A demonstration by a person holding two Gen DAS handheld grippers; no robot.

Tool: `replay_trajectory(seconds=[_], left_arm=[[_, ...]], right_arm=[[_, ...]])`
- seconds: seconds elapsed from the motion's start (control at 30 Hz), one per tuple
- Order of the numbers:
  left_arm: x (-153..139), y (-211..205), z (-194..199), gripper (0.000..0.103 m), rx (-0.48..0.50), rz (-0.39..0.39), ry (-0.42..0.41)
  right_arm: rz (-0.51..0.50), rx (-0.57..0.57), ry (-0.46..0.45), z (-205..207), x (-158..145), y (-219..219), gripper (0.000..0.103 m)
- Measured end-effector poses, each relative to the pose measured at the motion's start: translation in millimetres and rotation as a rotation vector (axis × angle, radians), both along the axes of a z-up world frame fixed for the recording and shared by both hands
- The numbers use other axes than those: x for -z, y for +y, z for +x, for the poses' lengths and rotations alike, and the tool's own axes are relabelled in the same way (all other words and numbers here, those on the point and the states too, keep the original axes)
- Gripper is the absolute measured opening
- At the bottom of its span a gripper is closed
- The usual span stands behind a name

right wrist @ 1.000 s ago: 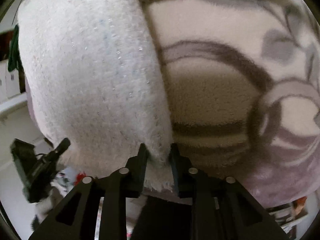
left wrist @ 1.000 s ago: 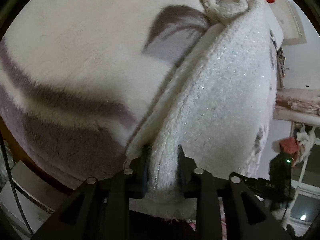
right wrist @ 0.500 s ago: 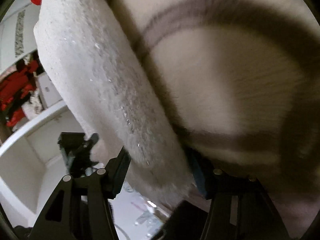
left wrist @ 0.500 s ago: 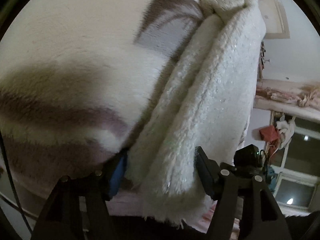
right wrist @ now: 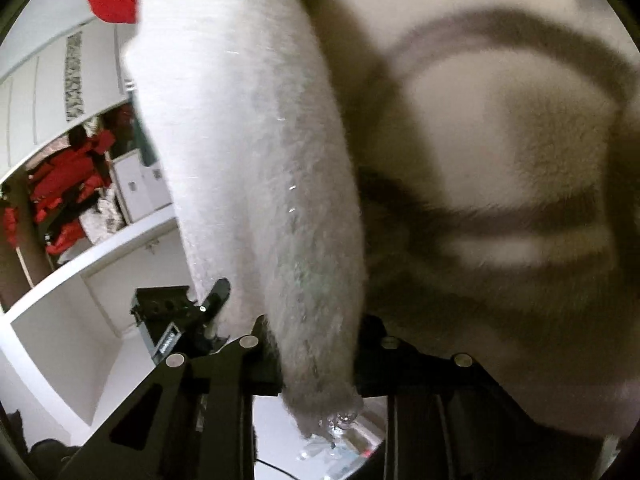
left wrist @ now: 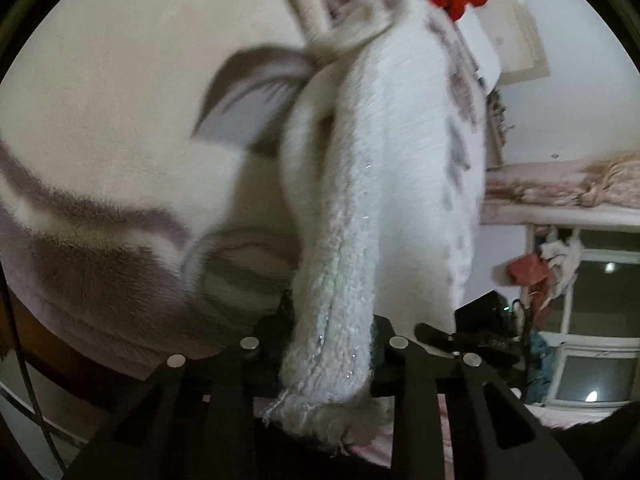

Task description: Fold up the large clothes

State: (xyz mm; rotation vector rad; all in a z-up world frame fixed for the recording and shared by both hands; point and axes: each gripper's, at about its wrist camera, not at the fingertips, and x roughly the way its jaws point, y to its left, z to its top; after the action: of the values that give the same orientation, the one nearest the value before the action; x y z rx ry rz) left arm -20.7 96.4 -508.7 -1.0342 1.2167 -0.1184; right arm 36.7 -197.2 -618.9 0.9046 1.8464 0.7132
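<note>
1. Your left tongs are squeezing in on the fuzzy white garment, its edge pinched between them.
2. Your right tongs too, closing on its other end.
3. It hangs over the patterned blanket.

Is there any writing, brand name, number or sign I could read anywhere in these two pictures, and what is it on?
None can be read.
Black device beside the white fluffy garment: a small pale label on its side, too blurred to read.
Same black device in the left view: faint marks, too small to read.
White cupboard doors: dark marks, too small to tell.
</note>
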Motion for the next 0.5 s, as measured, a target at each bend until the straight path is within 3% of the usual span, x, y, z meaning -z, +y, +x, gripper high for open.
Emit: replay_trajectory(seconds=[0.27,0.37,0.5], left_arm=[[-85.0,20.3,68.5,0.022,-0.062,-0.032,-0.244],[-105.9,22.9,116.8,0.022,-0.062,-0.001,-0.337],[-110.6,25.2,180.6,0.022,-0.041,0.03,-0.403]], right_arm=[[0.121,0.042,-0.082,63.8,-96.8,13.6,0.024],[0.151,0.071,-0.102,101.1,-123.7,6.7,0.023],[0.157,0.132,-0.134,155.3,-149.5,2.8,0.023]])
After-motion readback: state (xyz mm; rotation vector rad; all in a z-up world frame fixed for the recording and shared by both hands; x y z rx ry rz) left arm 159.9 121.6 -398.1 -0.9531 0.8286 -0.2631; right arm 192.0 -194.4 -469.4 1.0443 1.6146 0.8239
